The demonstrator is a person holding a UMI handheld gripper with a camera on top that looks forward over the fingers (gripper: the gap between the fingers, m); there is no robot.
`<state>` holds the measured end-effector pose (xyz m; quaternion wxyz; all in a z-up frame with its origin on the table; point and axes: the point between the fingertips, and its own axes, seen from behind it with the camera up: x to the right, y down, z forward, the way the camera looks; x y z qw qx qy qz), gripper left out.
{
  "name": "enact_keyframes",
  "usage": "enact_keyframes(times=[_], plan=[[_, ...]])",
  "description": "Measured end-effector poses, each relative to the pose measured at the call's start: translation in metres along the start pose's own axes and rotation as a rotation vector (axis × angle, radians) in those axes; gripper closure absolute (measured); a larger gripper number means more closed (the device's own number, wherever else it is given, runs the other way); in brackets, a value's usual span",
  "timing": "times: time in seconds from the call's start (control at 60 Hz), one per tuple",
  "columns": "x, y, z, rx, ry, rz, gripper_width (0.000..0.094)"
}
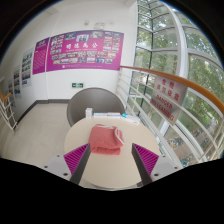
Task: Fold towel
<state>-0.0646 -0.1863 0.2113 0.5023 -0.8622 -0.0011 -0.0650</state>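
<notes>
1. Well, left finger [80, 157] w/ magenta pad sits at the table's left side.
2. Pink towel [106, 139] (bunched) lies on round white table [90, 125], between & just ahead of fingers.
3. Gripper [111, 160] spread wide, gripping nothing; right finger [142, 157] opposite.

Single claw-mounted view, high above a round table [85, 130] (looking forward, downward).

Round white desk [85, 130] stood in bright hall; magenta posters [80, 50] hung on far wall; tall windows [175, 60] lined one side; orange handrail [165, 85] ran alongside.
</notes>
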Motion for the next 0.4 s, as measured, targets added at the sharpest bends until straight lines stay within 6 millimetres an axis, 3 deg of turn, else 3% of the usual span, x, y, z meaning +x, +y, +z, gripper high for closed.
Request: enact_keyframes(times=[0.2, 0.4], plan=[[-0.019, 0.013, -0.078, -0.002, 0.008, -0.003, 0.0078], [-0.025, 0.016, -0.112, 0.007, 0.012, 0.010, 0.0080]])
